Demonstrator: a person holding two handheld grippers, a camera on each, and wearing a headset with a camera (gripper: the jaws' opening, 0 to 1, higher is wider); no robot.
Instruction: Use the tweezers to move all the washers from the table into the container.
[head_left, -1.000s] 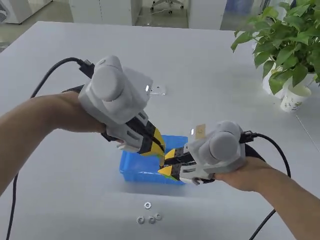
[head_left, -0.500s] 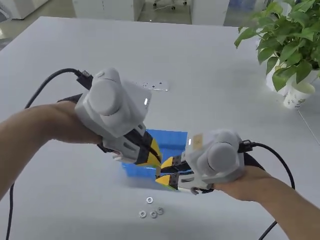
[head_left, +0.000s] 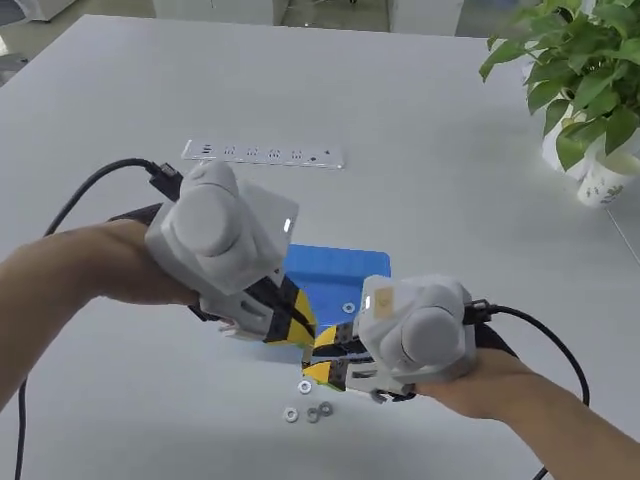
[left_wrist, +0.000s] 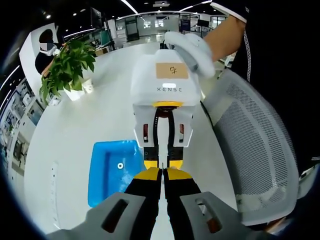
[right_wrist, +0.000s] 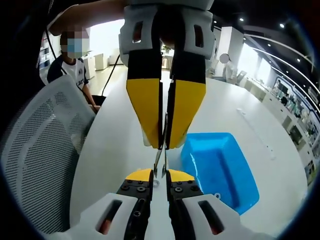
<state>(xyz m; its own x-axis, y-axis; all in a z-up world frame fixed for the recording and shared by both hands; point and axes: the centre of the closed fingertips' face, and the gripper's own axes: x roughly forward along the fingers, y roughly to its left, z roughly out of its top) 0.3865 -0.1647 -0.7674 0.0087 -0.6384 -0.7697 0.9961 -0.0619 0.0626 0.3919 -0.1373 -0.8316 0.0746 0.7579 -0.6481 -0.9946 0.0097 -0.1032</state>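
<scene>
Big pale grey table (head_left: 450, 180), with a white power strip (head_left: 262, 154) lying on it and a leafy plant (head_left: 585, 60) in a white pot (head_left: 605, 180) near the far right edge. A grey mesh chair (left_wrist: 250, 145) sits right beside the table. Behind is an open office with strip lights (left_wrist: 131, 6) on a dark ceiling. Might be desks further back, too blurry to say. A person (right_wrist: 75, 70) sits past the chair.

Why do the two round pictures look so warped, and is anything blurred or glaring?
Head view: soft even light, little shadow, the small steel washers sharp. Left gripper view: the fisheye lens bows the white table and the blue plastic tray. Right gripper view: same bowing; the thin metal tweezers look crisp, the background is washed out upper left.
</scene>
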